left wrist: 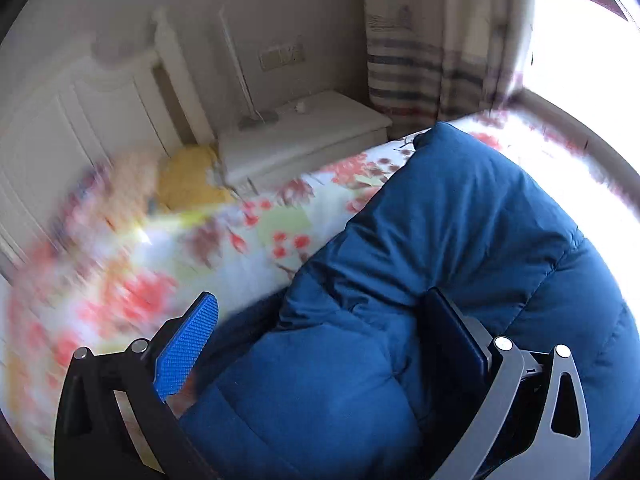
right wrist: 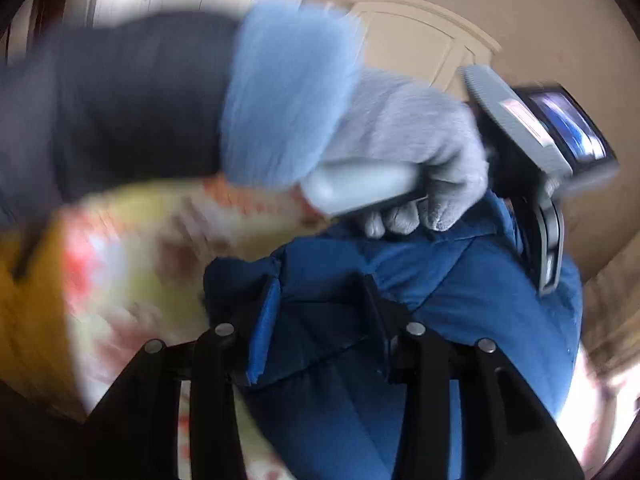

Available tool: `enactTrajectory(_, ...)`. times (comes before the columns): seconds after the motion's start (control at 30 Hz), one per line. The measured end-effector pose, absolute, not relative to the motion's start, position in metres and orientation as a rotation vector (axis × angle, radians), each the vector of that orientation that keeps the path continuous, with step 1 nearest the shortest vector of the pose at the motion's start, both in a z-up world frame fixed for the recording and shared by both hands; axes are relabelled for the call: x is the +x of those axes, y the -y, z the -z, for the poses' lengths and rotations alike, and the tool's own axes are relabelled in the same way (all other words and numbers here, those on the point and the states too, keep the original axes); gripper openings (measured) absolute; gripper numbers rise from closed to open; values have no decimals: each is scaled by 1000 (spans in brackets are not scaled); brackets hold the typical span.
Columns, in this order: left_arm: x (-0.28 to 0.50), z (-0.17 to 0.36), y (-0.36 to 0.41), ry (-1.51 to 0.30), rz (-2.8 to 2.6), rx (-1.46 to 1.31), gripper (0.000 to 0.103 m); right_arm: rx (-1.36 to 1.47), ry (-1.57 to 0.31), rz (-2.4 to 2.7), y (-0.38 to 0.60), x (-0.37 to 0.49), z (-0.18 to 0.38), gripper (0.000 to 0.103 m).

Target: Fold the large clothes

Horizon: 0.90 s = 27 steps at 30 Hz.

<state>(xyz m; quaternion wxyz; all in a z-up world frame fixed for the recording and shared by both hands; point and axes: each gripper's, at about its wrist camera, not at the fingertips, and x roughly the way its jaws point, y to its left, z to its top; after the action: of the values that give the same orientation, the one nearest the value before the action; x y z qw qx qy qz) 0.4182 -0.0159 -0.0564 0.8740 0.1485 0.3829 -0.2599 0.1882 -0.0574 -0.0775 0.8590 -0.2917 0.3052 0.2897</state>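
Observation:
A puffy blue jacket (left wrist: 460, 216) lies bunched on the floral bedsheet (left wrist: 248, 236). In the left wrist view my left gripper (left wrist: 320, 320) stands wide open over the jacket's near end. A thick bulge of the jacket sits between the fingers, and the left blue pad (left wrist: 188, 344) is bare. In the right wrist view my right gripper (right wrist: 322, 312) is shut on a fold of the blue jacket (right wrist: 460, 280). Just beyond it, a grey-gloved hand (right wrist: 420, 132) with a light blue fuzzy cuff grips the other gripper's handle above the jacket.
A white nightstand (left wrist: 304, 136) and a white headboard (left wrist: 80, 120) stand past the bed. A striped curtain (left wrist: 432, 60) hangs beside a bright window. A yellow cloth (left wrist: 188, 180) lies by the headboard. A cream door (right wrist: 432, 48) is behind the hand.

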Motion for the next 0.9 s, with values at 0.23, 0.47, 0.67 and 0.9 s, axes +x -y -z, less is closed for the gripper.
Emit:
enactTrajectory(0.23, 429, 79, -9, -805, 544, 143, 99, -661, -614, -560, 48, 188, 99, 42)
enactTrajectory(0.47, 435, 85, -12, -836, 536, 108, 99, -692, -607, -546, 39, 195, 104, 42)
enactTrajectory(0.67, 437, 86, -13, -849, 537, 105, 99, -638, -605, -553, 45, 191, 103, 42)
enactTrajectory(0.9, 387, 41, -19, -734, 280, 322, 99, -307, -689, -812, 104, 185, 42, 54)
